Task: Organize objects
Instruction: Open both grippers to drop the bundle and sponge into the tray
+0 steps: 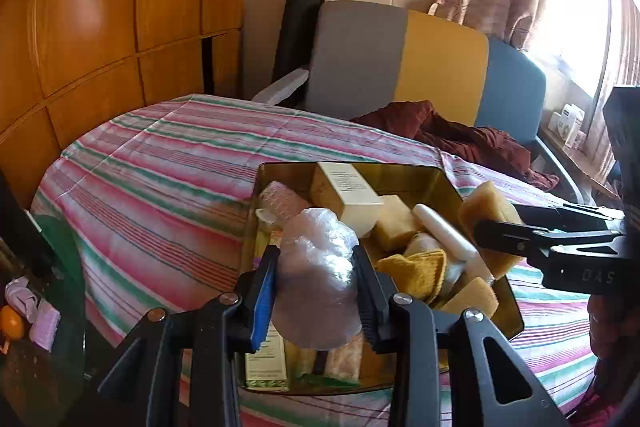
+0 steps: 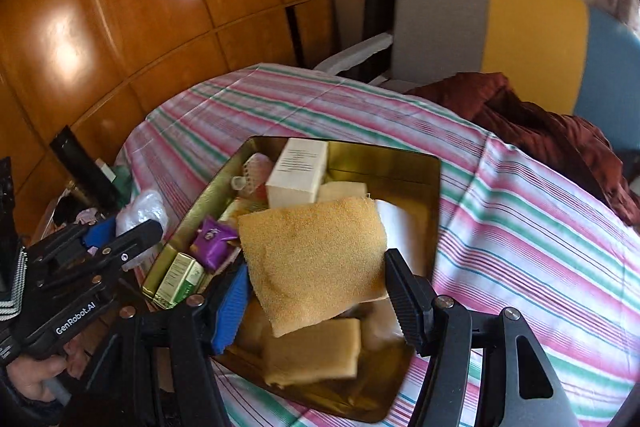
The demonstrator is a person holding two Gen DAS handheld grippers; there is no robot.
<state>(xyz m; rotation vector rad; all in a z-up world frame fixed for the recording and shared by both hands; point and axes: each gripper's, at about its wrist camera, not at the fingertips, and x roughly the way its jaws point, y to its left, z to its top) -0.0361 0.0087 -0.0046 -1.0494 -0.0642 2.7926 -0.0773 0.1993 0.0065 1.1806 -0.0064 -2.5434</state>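
Hidden: gold rectangular metal tin (image 2: pixel 400 163) partly covered by held items; its lower contents blur.
Left gripper (image 1: pixel 316 287): angled down, clamped on crumpled clear plastic bag (image 1: pixel 320 267) over the tin.
Right gripper (image 2: pixel 316 291): angled down, gripping tan sponge (image 2: pixel 316 259) above the tin.
Tin: on striped cloth (image 2: pixel 520 207).

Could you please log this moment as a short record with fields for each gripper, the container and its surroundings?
left gripper: shut on a crumpled clear plastic bag
right gripper: shut on a tan sponge
container: open gold tin on a striped sheet
tin contents: white box, purple packet, green carton
background: maroon cloth, wooden wardrobe
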